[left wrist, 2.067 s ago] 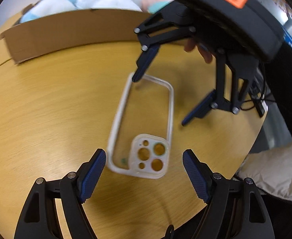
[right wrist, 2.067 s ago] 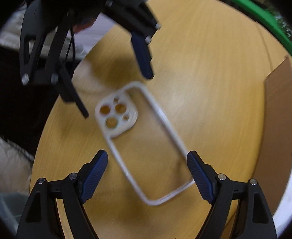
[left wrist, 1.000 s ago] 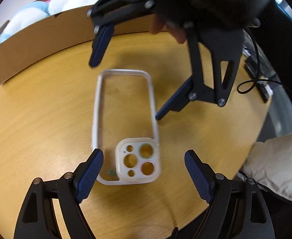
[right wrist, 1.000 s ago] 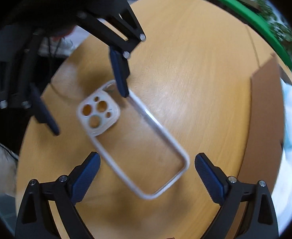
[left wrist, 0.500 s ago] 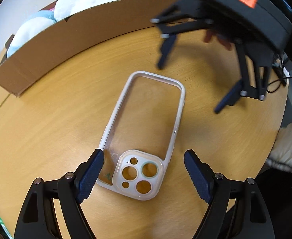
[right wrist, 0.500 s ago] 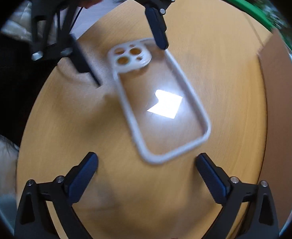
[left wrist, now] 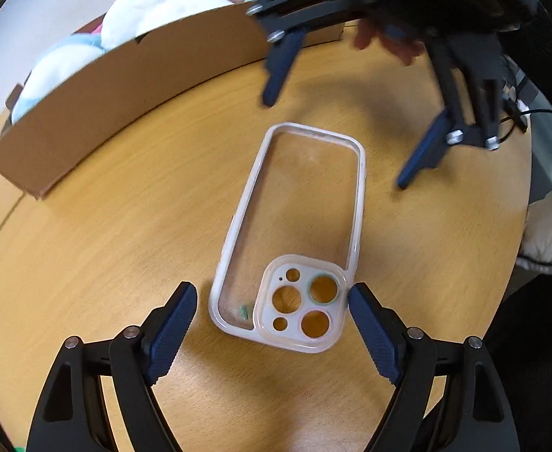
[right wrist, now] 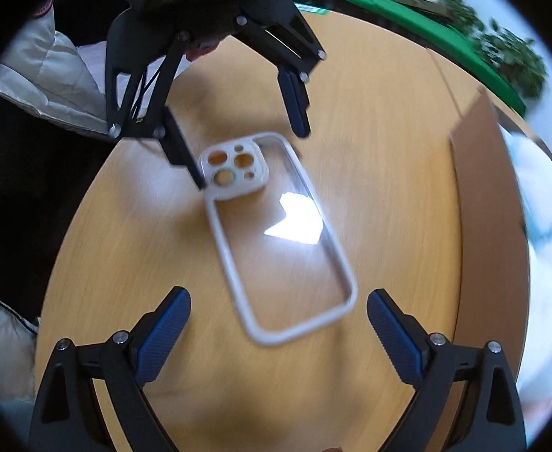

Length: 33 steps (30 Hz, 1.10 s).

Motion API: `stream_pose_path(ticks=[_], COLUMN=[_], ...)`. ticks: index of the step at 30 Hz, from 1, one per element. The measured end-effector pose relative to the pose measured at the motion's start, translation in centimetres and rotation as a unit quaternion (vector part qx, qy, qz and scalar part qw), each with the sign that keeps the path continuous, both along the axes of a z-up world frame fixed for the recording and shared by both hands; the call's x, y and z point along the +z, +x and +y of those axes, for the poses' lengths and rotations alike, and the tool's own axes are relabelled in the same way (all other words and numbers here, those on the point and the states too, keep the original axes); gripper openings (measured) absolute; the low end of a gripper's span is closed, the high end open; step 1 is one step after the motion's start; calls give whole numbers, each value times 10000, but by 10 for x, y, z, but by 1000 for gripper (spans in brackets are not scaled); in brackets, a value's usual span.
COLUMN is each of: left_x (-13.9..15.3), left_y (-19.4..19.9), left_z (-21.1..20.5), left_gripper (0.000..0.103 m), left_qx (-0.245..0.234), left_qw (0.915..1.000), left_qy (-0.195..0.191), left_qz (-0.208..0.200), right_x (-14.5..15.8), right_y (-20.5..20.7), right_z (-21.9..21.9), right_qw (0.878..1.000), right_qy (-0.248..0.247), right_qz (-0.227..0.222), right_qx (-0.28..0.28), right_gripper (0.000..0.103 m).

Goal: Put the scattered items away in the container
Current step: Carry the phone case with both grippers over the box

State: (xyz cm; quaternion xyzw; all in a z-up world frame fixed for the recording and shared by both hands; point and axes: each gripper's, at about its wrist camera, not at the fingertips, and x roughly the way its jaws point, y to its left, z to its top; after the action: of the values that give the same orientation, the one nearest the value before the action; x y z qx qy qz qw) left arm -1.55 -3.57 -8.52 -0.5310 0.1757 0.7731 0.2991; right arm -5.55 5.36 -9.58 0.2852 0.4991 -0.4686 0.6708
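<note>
A clear phone case with a white rim and camera cut-outs lies flat on the round wooden table. My left gripper is open, its blue pads on either side of the case's camera end. My right gripper is open at the case's other end, its pads on either side of that end. Each gripper shows in the other's view: the right one and the left one. A cardboard box holding plush toys stands at the table's far side.
The box wall runs along the right in the right wrist view. A white padded jacket lies past the table edge. Black cables lie at the far right edge of the table. A green strip lies beyond the table.
Both grippers have shifted around the case while staying open. My left pads are now level with the camera end, and my right gripper has come closer to the other end. The case stays on the table.
</note>
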Motion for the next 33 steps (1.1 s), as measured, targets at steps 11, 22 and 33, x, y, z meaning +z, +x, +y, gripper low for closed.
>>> stream_pose_path(ticks=[11,22,33], left_x=[8,129,166], left_y=[-2,-87,-291], left_z=[2,40,64], left_gripper=[81,82,83], left_qx=[-800,-2295,-2645], left_qw=[9967,9663,9533], left_qy=[-63,-349,-196], left_qz=[-72,1114,1443], right_x=[-15,82,186], right_y=[5,-34,-189], right_z=[7,65,56], right_qw=[9994,9877,9606], right_qy=[82,-799,-1281], right_qz=[-346,232,689], right_qx=[-40,-1326,-2367], right_gripper=[83,82,83])
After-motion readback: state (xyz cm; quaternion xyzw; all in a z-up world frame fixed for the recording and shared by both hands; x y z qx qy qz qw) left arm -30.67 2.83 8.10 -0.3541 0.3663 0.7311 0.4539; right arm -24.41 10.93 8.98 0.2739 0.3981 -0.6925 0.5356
